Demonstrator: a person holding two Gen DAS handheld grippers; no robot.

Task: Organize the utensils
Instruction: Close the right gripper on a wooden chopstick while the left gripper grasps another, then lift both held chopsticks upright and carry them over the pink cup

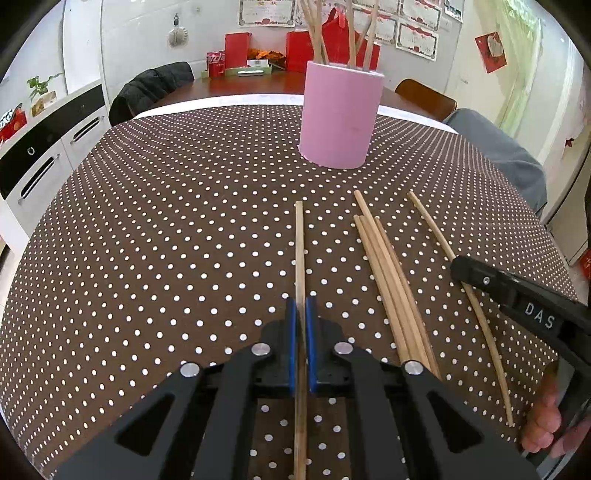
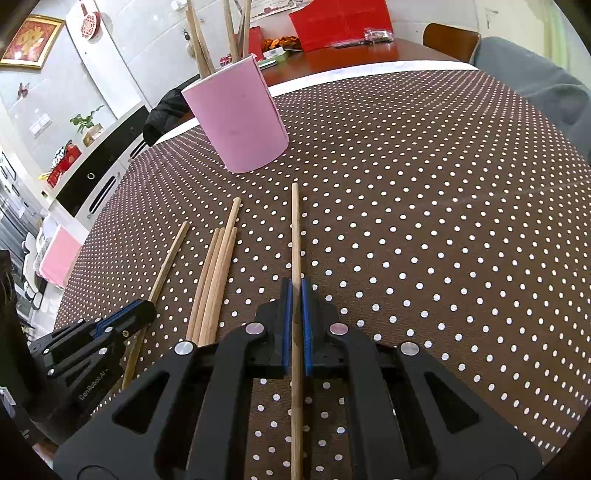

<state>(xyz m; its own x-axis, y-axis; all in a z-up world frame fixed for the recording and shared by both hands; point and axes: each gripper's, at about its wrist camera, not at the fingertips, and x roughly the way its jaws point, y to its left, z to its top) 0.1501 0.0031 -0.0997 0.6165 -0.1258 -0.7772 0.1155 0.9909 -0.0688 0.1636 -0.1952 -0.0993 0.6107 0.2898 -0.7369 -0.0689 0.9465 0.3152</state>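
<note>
Slender round wooden chopsticks, dotted tablecloth

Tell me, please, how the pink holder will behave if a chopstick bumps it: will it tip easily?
The pink holder looks tall with a fairly wide, flat base, so probably steady. Long chopsticks lean out above its rim, so a hard knock might rock it. It probably grips the spotted tablecloth rather than sliding.

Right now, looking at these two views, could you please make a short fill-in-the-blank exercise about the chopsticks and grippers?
1. The left gripper is shut on one ____.
2. The holder with upright chopsticks is ____ in colour.
3. The tablecloth is brown with white ____.
4. Between both held chopsticks lies a bundle of ____ chopsticks.

Missing: chopstick; pink; dots; four
</note>
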